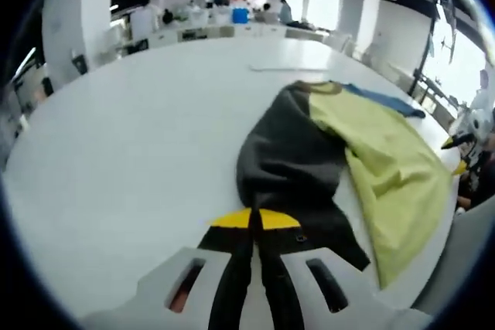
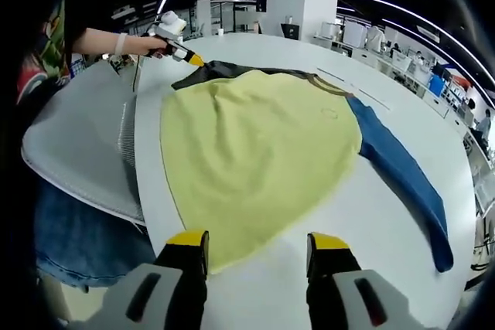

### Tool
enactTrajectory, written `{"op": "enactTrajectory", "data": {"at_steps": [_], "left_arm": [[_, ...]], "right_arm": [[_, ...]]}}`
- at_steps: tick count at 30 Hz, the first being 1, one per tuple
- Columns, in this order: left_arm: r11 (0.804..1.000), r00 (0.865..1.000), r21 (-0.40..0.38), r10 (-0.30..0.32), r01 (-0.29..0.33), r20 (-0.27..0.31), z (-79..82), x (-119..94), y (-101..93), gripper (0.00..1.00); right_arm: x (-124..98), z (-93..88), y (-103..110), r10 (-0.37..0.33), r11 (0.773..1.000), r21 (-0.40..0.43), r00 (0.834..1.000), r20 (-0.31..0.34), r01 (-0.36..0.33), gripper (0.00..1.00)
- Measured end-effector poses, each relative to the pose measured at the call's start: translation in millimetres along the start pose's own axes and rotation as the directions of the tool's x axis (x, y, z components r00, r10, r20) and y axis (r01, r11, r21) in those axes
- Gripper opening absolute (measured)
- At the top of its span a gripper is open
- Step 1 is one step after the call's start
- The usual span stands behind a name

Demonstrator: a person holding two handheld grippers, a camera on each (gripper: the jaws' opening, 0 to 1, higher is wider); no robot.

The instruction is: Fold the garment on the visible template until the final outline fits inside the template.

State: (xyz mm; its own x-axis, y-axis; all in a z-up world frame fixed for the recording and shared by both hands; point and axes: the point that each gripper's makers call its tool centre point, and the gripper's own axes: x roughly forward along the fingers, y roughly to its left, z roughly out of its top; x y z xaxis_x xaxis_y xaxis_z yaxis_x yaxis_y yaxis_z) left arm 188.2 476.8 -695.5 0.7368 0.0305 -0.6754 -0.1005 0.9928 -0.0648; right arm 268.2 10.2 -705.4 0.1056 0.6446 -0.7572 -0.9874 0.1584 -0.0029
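Observation:
The garment lies spread on the white table (image 2: 402, 214). It has a yellow-green body (image 2: 255, 152), a blue sleeve (image 2: 406, 179) and a dark grey sleeve (image 1: 290, 164). My left gripper (image 1: 255, 220) is shut on the end of the dark grey sleeve. In the right gripper view the left gripper (image 2: 193, 59) is at the far side, held by a hand, its tip on the dark sleeve (image 2: 213, 71). My right gripper (image 2: 257, 243) stands open at the near hem of the yellow-green body, with nothing between its jaws. Thin marks (image 2: 363, 94) run on the table beyond the collar.
A grey chair back (image 2: 77, 144) presses against the table's edge, with a person's jeans (image 2: 85, 249) below it. The right gripper (image 1: 452, 143) shows beyond the garment's far edge. Bare tabletop (image 1: 139, 137) stretches left of the dark sleeve. Counters and pillars stand far behind.

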Motion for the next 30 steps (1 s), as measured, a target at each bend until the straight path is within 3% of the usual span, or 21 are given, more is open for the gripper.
{"op": "enactTrajectory", "data": {"at_steps": [16,30], "left_arm": [[0.996,0.993,0.012,0.088,-0.087,-0.079,-4.8,20.8,68.9,0.0],[0.988,0.986,0.078,0.141,-0.134,-0.089,7.1,31.2,101.3,0.0]], "right_arm": [[-0.9,-0.8,0.0,-0.001,1.0,0.006,1.0,-0.019,0.001,0.49],[-0.6,-4.4,-1.7,0.001,1.0,0.017,0.999,-0.037,0.0,0.49]]}}
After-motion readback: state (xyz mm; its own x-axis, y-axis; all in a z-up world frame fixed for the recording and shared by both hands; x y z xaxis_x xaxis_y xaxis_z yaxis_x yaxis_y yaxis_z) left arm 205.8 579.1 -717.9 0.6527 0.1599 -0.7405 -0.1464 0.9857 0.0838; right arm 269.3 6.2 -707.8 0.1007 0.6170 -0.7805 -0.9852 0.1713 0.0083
